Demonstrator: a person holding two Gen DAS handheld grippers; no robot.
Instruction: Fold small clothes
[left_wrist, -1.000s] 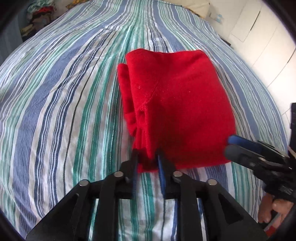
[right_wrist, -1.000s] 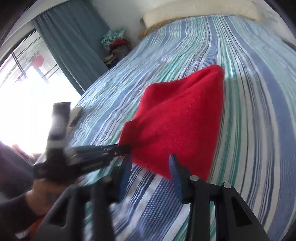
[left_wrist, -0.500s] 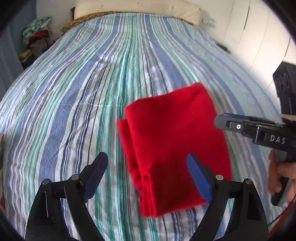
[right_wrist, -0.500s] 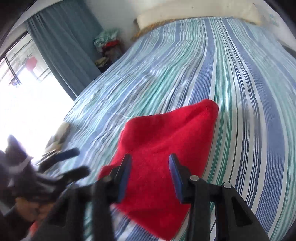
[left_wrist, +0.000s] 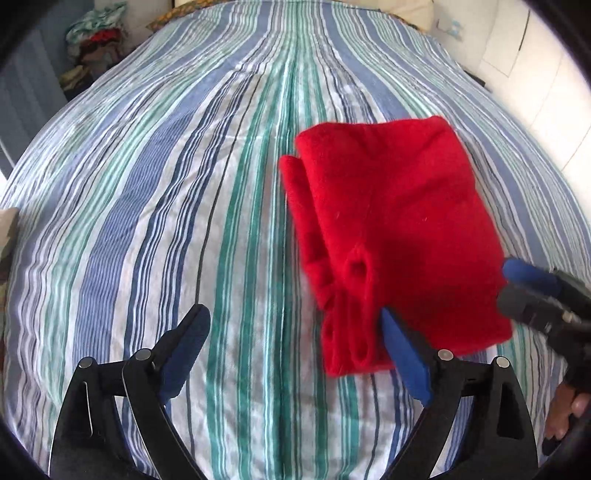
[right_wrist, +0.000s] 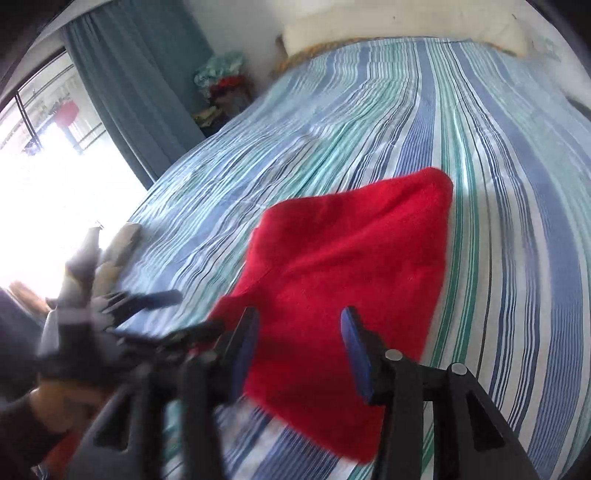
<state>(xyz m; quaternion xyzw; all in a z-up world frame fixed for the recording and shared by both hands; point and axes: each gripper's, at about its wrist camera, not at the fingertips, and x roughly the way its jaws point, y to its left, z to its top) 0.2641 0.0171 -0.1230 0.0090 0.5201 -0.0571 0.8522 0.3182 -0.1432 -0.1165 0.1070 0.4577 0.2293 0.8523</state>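
A folded red garment (left_wrist: 391, 229) lies flat on the striped bedsheet (left_wrist: 184, 206); it also shows in the right wrist view (right_wrist: 343, 280). My left gripper (left_wrist: 295, 343) is open and empty, its right finger at the garment's near edge. My right gripper (right_wrist: 299, 347) is open and empty, just above the garment's near edge. The right gripper shows at the right of the left wrist view (left_wrist: 532, 291). The left gripper shows blurred at the left of the right wrist view (right_wrist: 147, 314).
A pillow (right_wrist: 399, 26) lies at the head of the bed. A pile of clothes (right_wrist: 221, 85) sits beside the bed by the curtain (right_wrist: 136, 85). White cabinet doors (left_wrist: 535, 74) stand at the right. A pale object (right_wrist: 118, 251) lies at the bed's left edge.
My left gripper let go of the garment's near edge and opened wide, then shifted left. The garment dropped flat onto the bed. My right gripper stays open over its near edge.
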